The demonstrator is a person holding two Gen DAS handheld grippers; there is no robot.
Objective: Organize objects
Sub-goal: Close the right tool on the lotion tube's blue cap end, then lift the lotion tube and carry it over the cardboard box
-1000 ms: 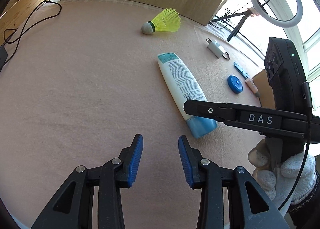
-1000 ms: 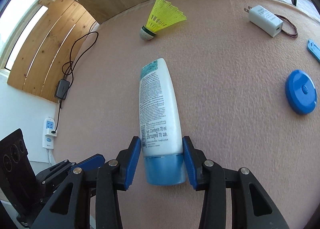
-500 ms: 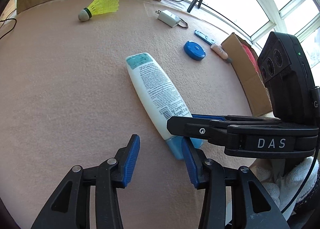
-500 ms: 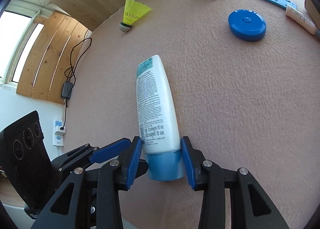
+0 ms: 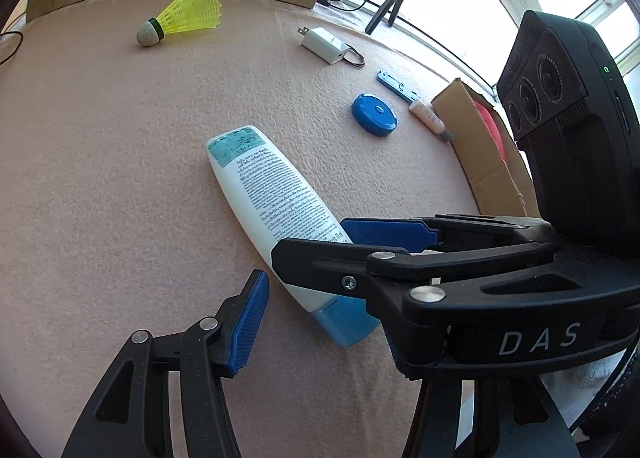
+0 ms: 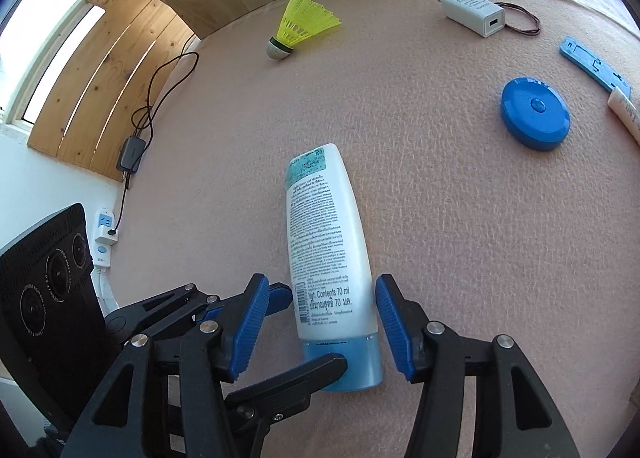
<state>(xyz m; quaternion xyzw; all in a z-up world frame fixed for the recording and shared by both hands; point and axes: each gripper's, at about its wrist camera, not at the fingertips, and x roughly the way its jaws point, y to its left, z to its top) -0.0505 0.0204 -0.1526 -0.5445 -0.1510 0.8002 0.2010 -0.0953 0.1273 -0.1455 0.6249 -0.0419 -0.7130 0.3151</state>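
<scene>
Pink felt worktop (image 6: 460,218) | 1 lotion tube (image 6: 328,254), 1 shuttlecock (image 6: 298,28), 1 charger (image 6: 472,12), 1 blue disc (image 6: 534,118) | right tool (image 6: 316,322) spread astride tube, ungripped | left tool (image 5: 320,322) spread, empty

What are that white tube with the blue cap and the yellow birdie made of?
The tube looks like smooth, slightly glossy plastic, with text printed on it and a translucent blue cap. The shuttlecock seems to have a moulded yellow plastic mesh skirt and a pale matte tip, maybe cork or foam.

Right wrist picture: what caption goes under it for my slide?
Right claw open around the white lotion bottle lying on the pink mat, left claw alongside.
</scene>
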